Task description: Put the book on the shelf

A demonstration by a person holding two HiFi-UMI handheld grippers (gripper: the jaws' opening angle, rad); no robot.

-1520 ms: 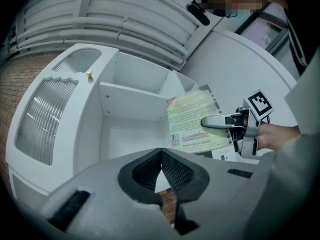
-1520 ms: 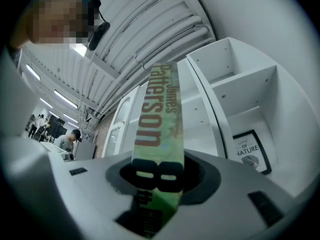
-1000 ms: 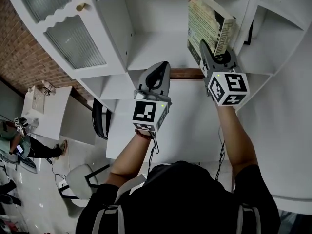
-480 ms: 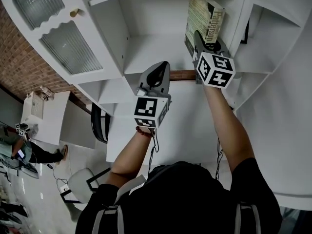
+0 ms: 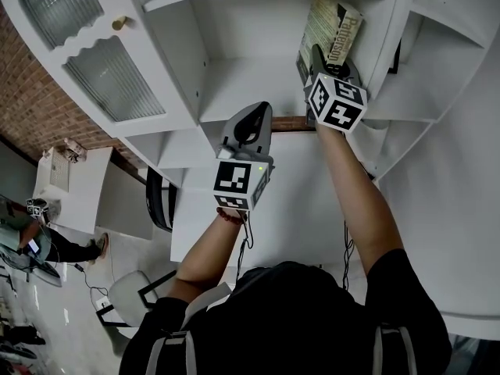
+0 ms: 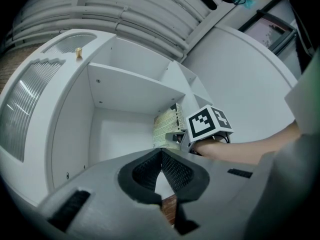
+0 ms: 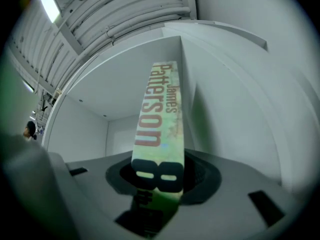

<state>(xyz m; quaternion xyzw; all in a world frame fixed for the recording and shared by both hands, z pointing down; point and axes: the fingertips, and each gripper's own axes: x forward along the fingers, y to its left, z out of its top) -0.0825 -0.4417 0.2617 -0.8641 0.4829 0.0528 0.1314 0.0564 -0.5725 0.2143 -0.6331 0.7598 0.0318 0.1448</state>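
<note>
Setting the green-and-cream paperback book [image 7: 159, 109] down well calls for a slow, square finish. Your right gripper [image 5: 332, 67] pinches it low on the spine, with a jaw clamped on each cover. The book stands inside the open compartment [image 5: 242, 80] of the white painted shelf unit, near its right wall, spine toward you and leaning a little. I cannot tell whether its bottom edge touches the shelf board.

Lower it until the board takes the weight, straighten it against the right wall, and only then loosen the jaws. Let go early and it will likely tip out over the front edge.

Your left gripper [image 6: 161, 154] hangs just outside the compartment's front edge, jaws pressed together on nothing. Have it ready to steady the cover if the book leans.
</note>
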